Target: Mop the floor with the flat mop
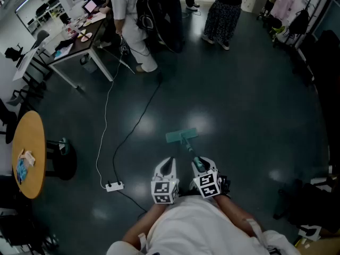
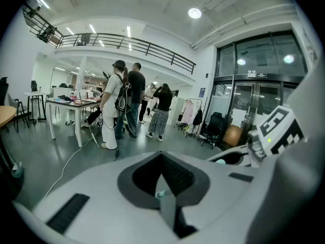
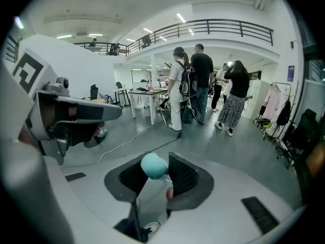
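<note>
Clamped on the mop handle (image 1: 190, 147) with the right gripper (image 1: 200, 162); left gripper (image 1: 169, 162) pinched together, empty, just beside. Down on the dark floor (image 1: 239, 100), flat mop head (image 1: 181, 136) just ahead. Probably light, stiff, smooth-poled; worth a second hold lower down, below the teal end cap (image 3: 153, 165).

Wearer: white short-sleeved top (image 1: 196, 224). Just ahead of top: L white-shelled gripper (image 1: 169, 163), R white-shelled gripper (image 1: 200, 165), each w/ black-and-white square-marker cube (image 1: 164, 191).
</note>
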Demonstrator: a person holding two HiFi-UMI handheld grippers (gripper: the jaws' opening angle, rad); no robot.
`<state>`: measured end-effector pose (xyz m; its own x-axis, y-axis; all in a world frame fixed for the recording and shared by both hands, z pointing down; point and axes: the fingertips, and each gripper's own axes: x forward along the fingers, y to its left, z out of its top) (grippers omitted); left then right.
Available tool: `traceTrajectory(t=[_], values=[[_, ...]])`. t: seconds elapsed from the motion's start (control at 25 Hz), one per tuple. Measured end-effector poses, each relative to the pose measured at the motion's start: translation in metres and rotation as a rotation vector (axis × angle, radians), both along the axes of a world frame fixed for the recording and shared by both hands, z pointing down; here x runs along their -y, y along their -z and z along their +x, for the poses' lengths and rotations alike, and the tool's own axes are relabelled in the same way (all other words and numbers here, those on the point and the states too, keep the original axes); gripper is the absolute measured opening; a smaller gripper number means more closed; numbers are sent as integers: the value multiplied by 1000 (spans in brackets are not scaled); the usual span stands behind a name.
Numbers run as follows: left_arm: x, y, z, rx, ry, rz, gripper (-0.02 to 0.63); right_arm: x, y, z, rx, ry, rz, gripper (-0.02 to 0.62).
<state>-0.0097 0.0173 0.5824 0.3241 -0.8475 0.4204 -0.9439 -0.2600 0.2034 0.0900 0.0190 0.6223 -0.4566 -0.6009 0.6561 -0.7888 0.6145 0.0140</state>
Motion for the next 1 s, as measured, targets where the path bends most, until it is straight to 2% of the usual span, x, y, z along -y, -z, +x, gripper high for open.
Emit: traceTrajectory(t=[0.48,0.76,1.0], values=[[-5,-1,7,1,-8,-7,5,-17,-6,13,-18,-11,-33,114],[-10,-3,9,6,-10,-20,5,-59,-25,45,-55,-52,-103,114],[-6,-15,5,4,15,-52,5,-60,-41,38,-58,-34,-105,114]])
